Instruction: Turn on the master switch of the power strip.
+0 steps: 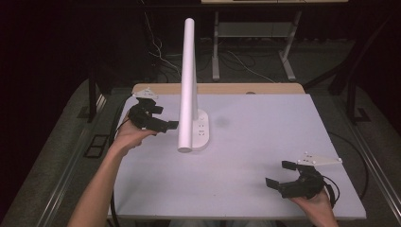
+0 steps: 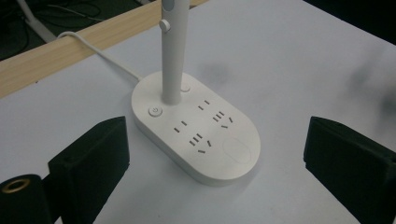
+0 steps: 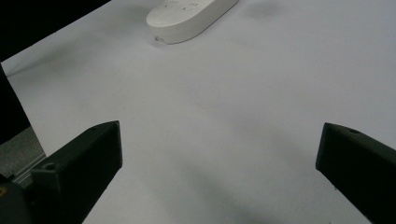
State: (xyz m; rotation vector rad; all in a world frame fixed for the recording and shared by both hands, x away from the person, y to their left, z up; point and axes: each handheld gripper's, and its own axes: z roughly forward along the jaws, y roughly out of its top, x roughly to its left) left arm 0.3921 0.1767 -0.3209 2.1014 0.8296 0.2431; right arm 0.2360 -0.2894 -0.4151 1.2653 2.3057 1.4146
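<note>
Left gripper (image 1: 166, 126) beside the white plastic desk lamp with oval socket base (image 2: 201, 135), jaws apart.

The lamp stands toward the far left of the white table (image 1: 265, 142). The right gripper (image 1: 279, 175) hovers near the near right corner, jaws wide apart, holding nothing.

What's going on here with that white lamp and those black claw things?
A person sits at a white table with a two-jaw gripper in each hand. The left gripper, jaws open, is held just beside the oval base of a white desk lamp that has power sockets built in, without touching it. The right gripper, also open, waits near the table's front right corner, holding nothing.
</note>
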